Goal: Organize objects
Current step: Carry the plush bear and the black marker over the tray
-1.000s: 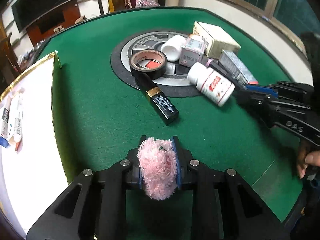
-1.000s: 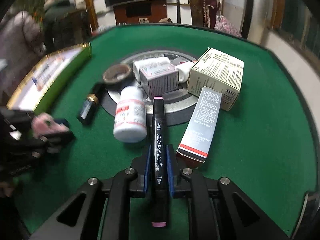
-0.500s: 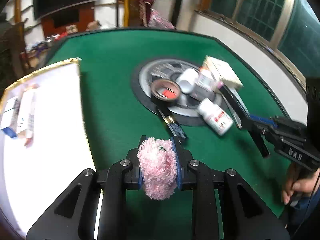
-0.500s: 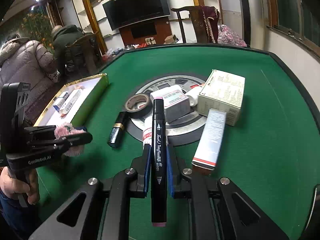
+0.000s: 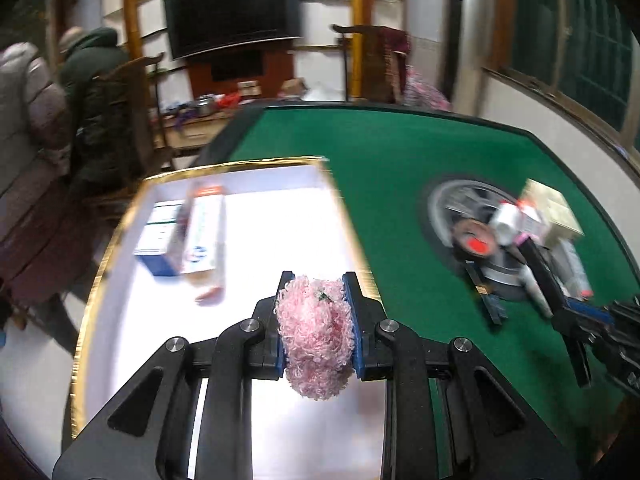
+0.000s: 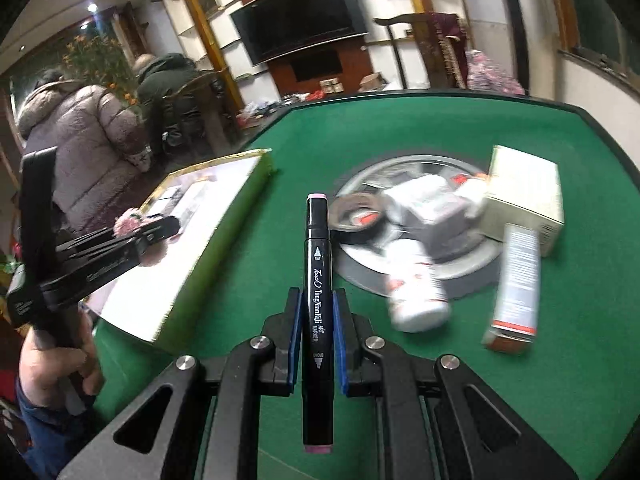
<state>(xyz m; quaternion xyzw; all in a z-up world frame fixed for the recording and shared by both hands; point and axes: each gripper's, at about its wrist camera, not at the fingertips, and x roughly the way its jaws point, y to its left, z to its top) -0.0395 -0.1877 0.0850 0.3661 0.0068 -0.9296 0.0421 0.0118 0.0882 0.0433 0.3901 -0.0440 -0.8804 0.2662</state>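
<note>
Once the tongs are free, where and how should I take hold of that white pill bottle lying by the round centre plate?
Grip the white pill bottle across the middle of its body, coming down from above. It lies on its side on the green felt, so its round flanks are open, while boxes crowd its far end.

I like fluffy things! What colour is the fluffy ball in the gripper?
Pink. The fluffy ball shows best in the left wrist view, squeezed in the left gripper.

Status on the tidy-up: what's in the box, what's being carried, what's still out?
Done: two flat packs lie in the gold-edged box. In hand: the left hand-held gripper is shut on a pink fluffy ball over the box; the right hand-held gripper is shut on a black marker. Left: tape roll, white bottle, cartons and other items on the green table.
</note>
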